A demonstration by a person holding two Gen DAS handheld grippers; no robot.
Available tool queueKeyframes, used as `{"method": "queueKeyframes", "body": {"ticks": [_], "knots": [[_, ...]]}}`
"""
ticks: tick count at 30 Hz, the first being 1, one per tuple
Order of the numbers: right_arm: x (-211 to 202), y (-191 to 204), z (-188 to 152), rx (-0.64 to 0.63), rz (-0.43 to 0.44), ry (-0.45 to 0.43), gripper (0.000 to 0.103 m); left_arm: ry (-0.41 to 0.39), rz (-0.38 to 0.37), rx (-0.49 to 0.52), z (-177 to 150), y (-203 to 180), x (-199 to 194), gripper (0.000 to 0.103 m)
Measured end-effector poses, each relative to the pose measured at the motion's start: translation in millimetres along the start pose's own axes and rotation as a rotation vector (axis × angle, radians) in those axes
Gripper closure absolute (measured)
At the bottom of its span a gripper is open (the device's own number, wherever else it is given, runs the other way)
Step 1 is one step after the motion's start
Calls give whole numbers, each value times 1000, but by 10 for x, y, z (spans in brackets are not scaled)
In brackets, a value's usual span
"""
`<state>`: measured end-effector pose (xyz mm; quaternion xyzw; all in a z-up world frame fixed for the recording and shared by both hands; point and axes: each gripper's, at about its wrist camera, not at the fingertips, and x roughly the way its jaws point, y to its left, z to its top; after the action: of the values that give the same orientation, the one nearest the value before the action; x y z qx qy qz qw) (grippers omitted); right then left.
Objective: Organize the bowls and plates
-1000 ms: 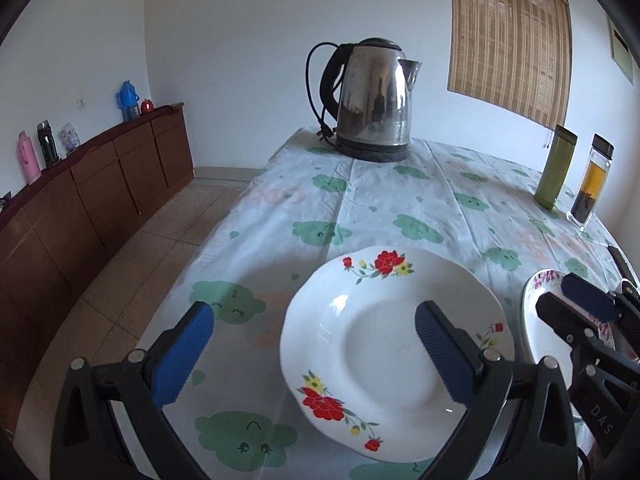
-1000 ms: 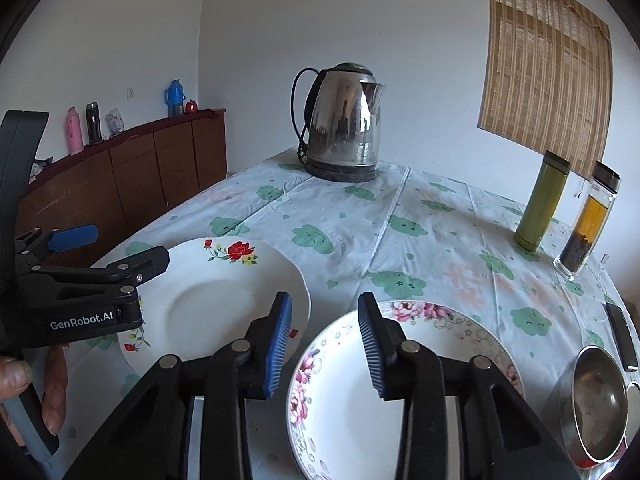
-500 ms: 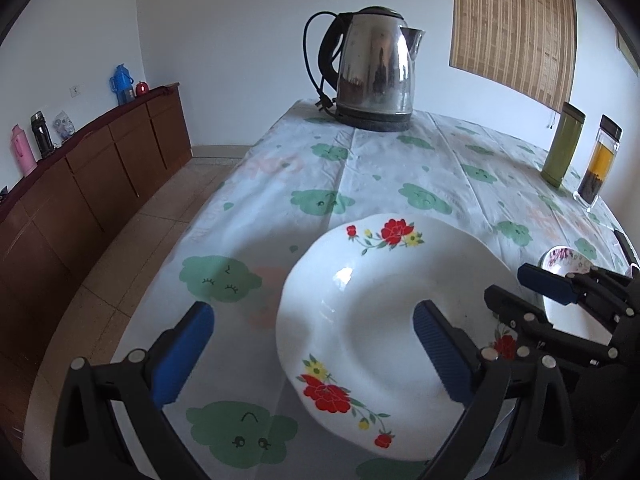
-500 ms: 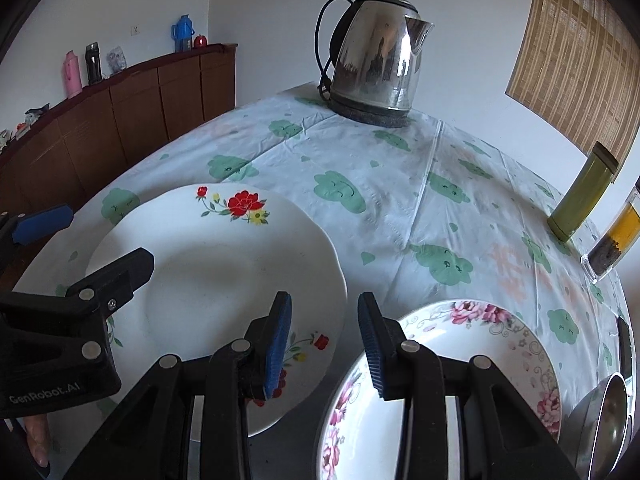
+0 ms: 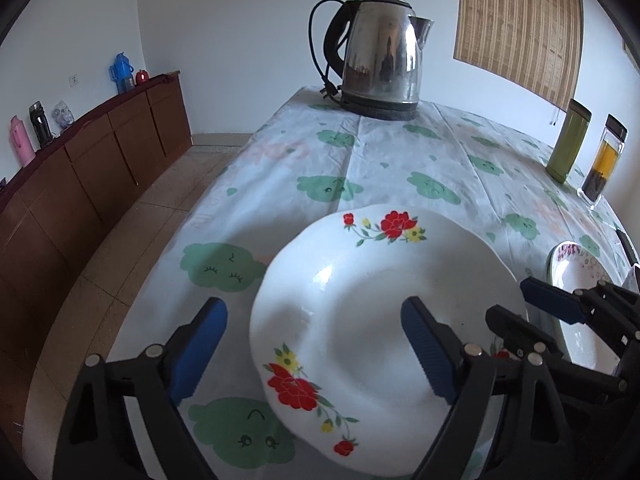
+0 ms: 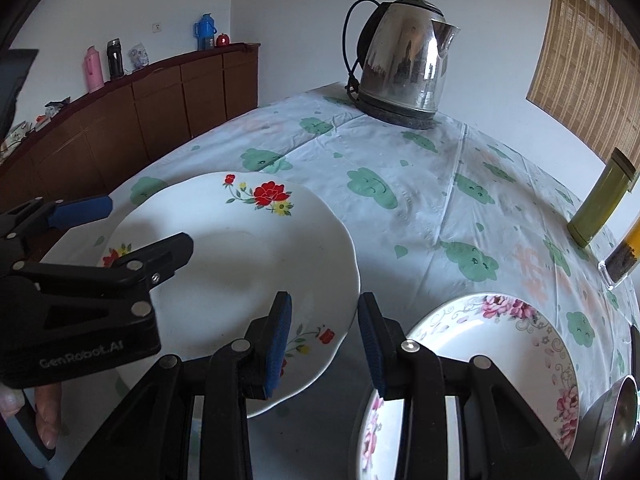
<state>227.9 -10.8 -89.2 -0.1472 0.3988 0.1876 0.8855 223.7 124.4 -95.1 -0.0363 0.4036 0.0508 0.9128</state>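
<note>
A white plate with red flowers (image 5: 372, 320) (image 6: 240, 264) lies on the cloud-print tablecloth (image 5: 400, 160). My left gripper (image 5: 316, 352) is open; its jaws straddle the plate's near left rim. My right gripper (image 6: 322, 340) is open, its jaws either side of that plate's right rim; it shows in the left wrist view (image 5: 532, 320) too. A plate with pink flowers (image 6: 480, 360) (image 5: 572, 280) lies to the right. A steel bowl (image 6: 612, 428) sits at the far right edge.
A steel kettle (image 5: 380, 60) (image 6: 404, 76) stands at the table's far end. A green flask (image 5: 568, 140) (image 6: 600, 208) and a glass tea bottle (image 5: 604, 160) stand at the right. A wooden sideboard (image 5: 80, 160) runs along the left wall beyond the table edge.
Both grippers moved forward and lower toward the red-flower plate. My right gripper shifted left from over the pink-flower plate to the red-flower plate's right rim.
</note>
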Motion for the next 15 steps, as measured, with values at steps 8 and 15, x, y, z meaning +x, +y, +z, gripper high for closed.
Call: {"method": "queueKeyframes", "body": {"ticks": [8,15], "knots": [[-93,1,-29,24,25,-34,81,69,-10,-23,-43,77,129,48],[-42,-95,-37,70,-10,-38,81,88,-5,-32,-66,100,173,53]]}}
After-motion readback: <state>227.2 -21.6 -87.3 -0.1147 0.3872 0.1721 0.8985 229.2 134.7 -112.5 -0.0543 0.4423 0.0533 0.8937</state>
